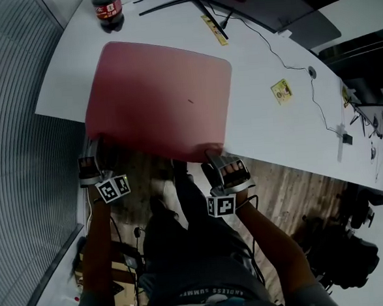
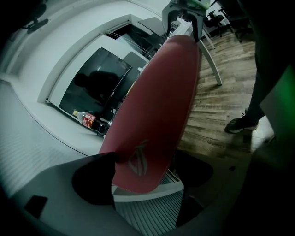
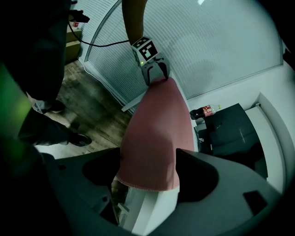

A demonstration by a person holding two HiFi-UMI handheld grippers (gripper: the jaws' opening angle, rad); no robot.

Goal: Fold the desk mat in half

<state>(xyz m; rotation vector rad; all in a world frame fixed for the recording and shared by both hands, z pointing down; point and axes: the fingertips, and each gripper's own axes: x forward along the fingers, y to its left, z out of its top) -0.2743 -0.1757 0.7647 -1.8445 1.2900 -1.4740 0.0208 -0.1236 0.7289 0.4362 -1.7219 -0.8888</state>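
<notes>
The pink desk mat (image 1: 158, 96) lies flat on the white table (image 1: 268, 130), its near edge reaching the table's front edge. My left gripper (image 1: 93, 149) is at the mat's near left corner and my right gripper (image 1: 218, 159) at its near right corner. In the left gripper view the mat (image 2: 156, 115) runs away from me, its corner between the wide-apart jaws of the left gripper (image 2: 147, 173) with a gap on the right. In the right gripper view the mat corner (image 3: 156, 133) lies between the spread jaws of the right gripper (image 3: 150, 173). Both grippers are open.
A cola bottle (image 1: 107, 6) stands past the mat's far edge. A dark monitor base (image 1: 259, 0), a yellow card (image 1: 281, 91) and a thin cable (image 1: 315, 101) lie further right. A ribbed wall (image 1: 13, 129) runs along the left; wooden floor (image 1: 292, 188) lies below the table's edge.
</notes>
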